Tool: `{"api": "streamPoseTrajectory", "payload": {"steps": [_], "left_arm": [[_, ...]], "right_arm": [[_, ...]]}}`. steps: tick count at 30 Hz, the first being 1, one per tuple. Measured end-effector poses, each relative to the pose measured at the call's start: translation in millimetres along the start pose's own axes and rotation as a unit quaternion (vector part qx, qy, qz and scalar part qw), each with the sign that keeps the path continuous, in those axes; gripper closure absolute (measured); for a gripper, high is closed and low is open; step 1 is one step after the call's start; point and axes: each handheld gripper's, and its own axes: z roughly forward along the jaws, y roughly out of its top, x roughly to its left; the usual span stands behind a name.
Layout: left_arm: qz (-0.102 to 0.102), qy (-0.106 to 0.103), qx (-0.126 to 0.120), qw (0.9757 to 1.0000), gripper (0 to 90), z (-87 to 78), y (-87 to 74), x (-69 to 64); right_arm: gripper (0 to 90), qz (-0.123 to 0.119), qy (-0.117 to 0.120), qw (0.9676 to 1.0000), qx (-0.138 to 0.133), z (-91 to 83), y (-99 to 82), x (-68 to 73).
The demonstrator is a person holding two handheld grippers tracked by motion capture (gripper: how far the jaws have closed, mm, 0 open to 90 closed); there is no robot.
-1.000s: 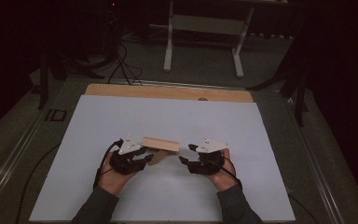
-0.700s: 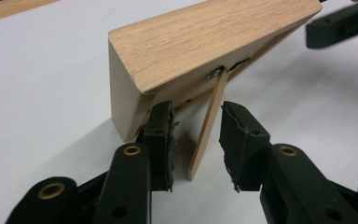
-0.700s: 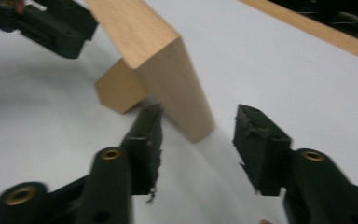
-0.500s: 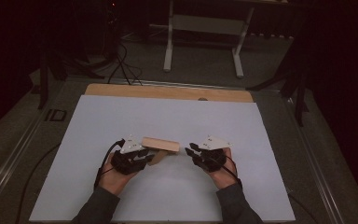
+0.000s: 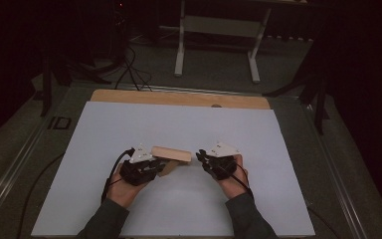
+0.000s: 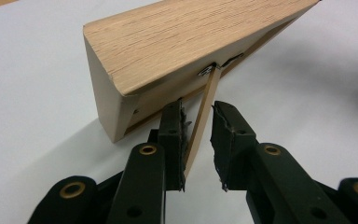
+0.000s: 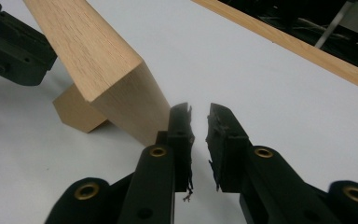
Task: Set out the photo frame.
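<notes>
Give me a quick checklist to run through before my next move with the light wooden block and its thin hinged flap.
1. Thin wooden flap between the left gripper jaws: ok.
2. Left gripper clamped firmly on the flap: not ok. The jaws have just been closing; one pad touches the flap and a gap remains at the other.
3. Right gripper empty: ok. Its jaws have just been closing to a narrow gap with nothing between them.
4. Right gripper touching the light wooden block: cannot tell. It sits close beside the block's end face.
5. Block supported on the white table sheet: ok. Its lower edge rests there.
</notes>
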Motion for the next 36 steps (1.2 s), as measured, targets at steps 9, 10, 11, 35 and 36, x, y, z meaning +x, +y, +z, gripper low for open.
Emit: {"api": "streamPoseTrajectory", "payload": {"steps": [9,10,11,35,36], "left_arm": [[0.002,0.003,0.001,1.0,75.6,2.7,1.6,-0.7],[0.004,0.003,0.002,1.0,75.8,3.1,1.7,-0.9],[0.003,0.004,0.002,1.0,76.4,3.5,1.8,-1.3],[-0.004,0.036,0.001,0.9993,89.4,14.4,2.0,3.9],[-0.004,0.036,0.001,0.9993,89.4,14.4,2.0,3.9]], "right_arm": [[86.2,0.034,-0.002,0.9994,0.001,14.7,2.1,-3.7],[88.3,0.041,0.004,0.9991,-0.002,16.6,2.3,-4.6],[89.7,0.047,0.003,0.9989,-0.003,18.1,2.4,-5.1],[89.8,0.059,0.036,0.9976,-0.005,33.1,5.8,-3.5],[89.8,0.059,0.036,0.9976,-0.005,33.1,5.8,-3.5]]}}
